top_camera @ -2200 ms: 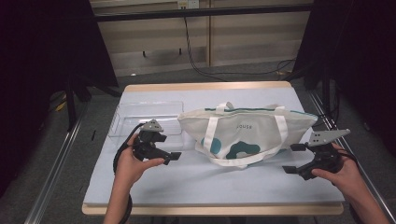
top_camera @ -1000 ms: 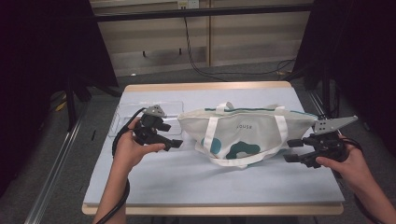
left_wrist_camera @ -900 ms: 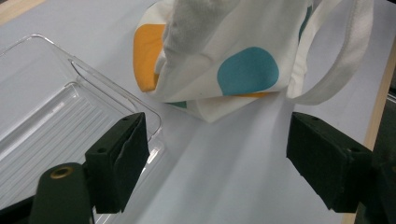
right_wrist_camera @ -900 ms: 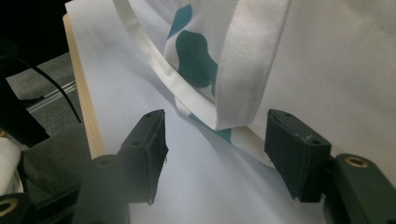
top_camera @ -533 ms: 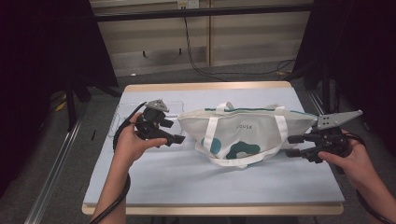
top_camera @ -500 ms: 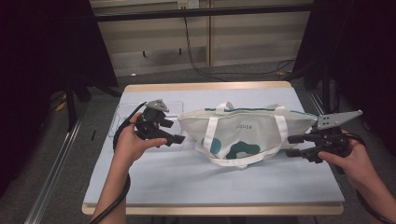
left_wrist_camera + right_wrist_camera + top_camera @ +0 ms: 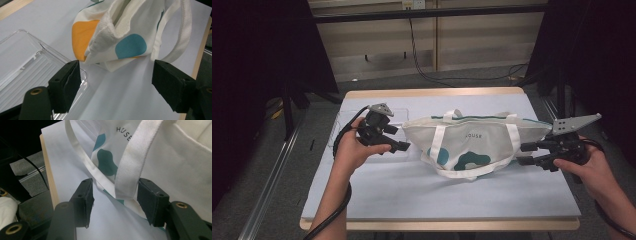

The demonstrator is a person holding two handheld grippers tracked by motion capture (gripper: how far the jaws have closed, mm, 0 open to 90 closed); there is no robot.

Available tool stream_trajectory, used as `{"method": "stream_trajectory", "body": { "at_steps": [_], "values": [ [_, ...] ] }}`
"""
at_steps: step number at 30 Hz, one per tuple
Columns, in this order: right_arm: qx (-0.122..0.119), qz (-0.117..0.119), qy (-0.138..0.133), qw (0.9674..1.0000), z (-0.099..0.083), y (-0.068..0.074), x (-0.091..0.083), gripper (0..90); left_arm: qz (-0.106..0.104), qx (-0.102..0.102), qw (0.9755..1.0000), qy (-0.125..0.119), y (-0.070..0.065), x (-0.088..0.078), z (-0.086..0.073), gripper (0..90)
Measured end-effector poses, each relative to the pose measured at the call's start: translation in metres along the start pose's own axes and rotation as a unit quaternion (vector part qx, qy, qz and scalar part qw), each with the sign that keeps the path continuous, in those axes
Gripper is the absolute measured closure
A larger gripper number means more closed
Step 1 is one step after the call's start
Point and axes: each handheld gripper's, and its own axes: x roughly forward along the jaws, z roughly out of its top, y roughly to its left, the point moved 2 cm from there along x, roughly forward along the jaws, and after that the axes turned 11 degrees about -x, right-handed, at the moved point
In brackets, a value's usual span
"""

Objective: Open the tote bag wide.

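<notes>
A white tote bag (image 7: 472,142) with teal blobs and white straps lies on its side across the middle of the table. My left gripper (image 7: 401,139) is at the bag's left end. In the left gripper view the left gripper (image 7: 117,85) stands open, and the bag's corner (image 7: 112,42) lies just beyond the pads, untouched. My right gripper (image 7: 526,153) is at the bag's right end. In the right gripper view a white handle strap (image 7: 135,162) hangs between the right gripper's (image 7: 115,200) jaws, which have just been closing; the pads do not press it.
A clear plastic tray (image 7: 399,114) lies on the pale blue table top (image 7: 437,190) behind my left hand; it also sits beside the left jaw as the tray (image 7: 22,65). The table's wooden right edge (image 7: 200,57) is near. Cables run on the floor behind.
Both hands have moved away from the front edge to the bag's ends. The left gripper closed in on the left end; the right gripper's jaws narrowed around the strap.
</notes>
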Motion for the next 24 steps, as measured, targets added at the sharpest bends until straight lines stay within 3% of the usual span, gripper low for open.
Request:
{"method": "stream_trajectory", "body": {
  "at_steps": [6,24],
  "values": [
    [-0.001,0.001,-0.001,1.0,0.004,-0.002,0.0,46.7,-0.001,0.013,0.9999,0.007,-0.001,-0.002,0.006,23.9],
    [0.0,-0.003,0.0,1.0,0.006,-0.004,-0.005,44.7,0.002,0.019,0.9997,0.016,-0.003,-0.004,0.017,24.8]
  ]
}}
